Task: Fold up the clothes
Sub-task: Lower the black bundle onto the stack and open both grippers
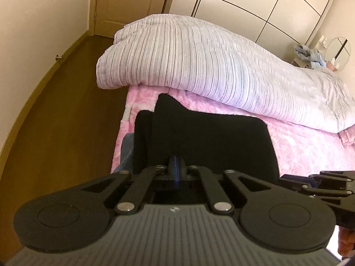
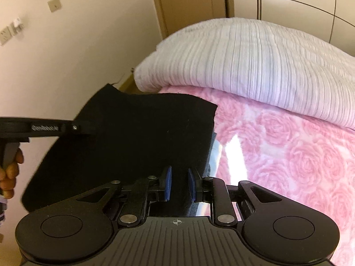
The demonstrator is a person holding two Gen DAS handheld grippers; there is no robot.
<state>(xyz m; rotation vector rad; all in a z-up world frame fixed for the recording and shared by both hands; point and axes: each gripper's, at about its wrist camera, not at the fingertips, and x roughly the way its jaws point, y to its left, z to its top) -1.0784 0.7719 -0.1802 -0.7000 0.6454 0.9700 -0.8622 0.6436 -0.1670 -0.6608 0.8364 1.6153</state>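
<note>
While a black garment (image 1: 206, 137) is held up above the near edge of a bed, it is gripped at its near edge by both grippers. In the left wrist view, the left gripper (image 1: 175, 166) is seen with its blue pads pressed together, clenched on the dark cloth. In the right wrist view, the right gripper (image 2: 179, 184) is seen with its blue pads (image 2: 168, 182) standing a little apart, and the black fabric is caught between them, so a grasp on the garment is shown. The left gripper is also seen there at the left edge, its tip against the cloth, with a person's hand (image 2: 10, 175) wrapped round its handle. The garment hangs over a pink rose-patterned blanket (image 2: 288, 155) that covers the bed. A striped white duvet (image 1: 199, 59) is heaped along the far side of the blanket. A brown wooden floor (image 1: 60, 110) is seen to the left of the bed, and a door (image 1: 124, 4) stands at the far wall.
</note>
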